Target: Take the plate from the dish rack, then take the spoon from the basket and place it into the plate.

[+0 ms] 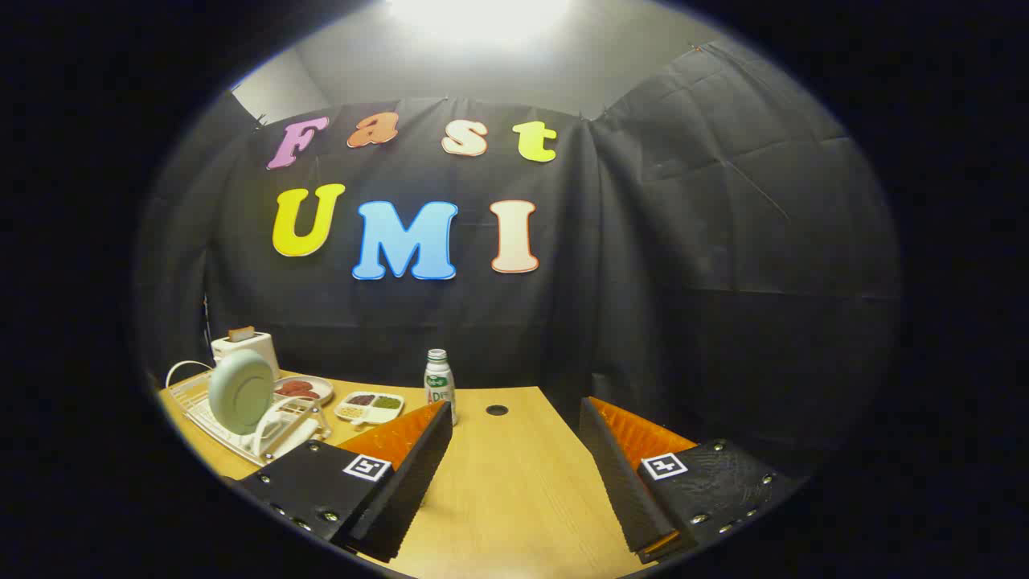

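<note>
Tongs point(514, 450) agape, empty; one plate point(241, 391) upright in one dish rack point(215, 416), perhaps.

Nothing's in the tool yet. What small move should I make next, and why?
Probably swing the tool left toward the round pale green plate standing upright in the white wire dish rack. Its fingers are open on nothing, over bare wooden table, and the plate sits beyond the left finger.

I see pale green plate point(241, 392) in white dish rack point(265, 430), light wood-grain counter point(514, 482), white bottle point(439, 388) w/ green label.
</note>
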Available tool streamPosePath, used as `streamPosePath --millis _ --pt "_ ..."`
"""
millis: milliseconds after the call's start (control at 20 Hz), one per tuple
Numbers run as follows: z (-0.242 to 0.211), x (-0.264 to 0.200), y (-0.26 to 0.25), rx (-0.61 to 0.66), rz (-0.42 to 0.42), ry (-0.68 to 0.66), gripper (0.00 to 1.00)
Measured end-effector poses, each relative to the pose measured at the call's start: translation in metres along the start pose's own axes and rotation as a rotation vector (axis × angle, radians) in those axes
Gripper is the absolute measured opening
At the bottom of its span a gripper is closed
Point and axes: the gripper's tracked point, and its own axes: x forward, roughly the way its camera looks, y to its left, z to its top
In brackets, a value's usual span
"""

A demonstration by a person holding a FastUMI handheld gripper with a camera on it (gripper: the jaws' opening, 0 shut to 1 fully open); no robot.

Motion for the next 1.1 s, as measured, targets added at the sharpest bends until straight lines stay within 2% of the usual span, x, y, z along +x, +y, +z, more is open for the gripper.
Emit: streamPosePath --millis 200,550,850,1100 --pt "0.039 -0.023 0.068 0.018 0.076 0.010 0.98" --pt "0.059 -0.004 0.220 0.029 0.184 0.035 0.98" --pt "0.043 0.036 0.326 0.051 0.227 0.088 0.98" --pt "0.004 0.070 0.377 0.030 0.235 0.193 0.98"
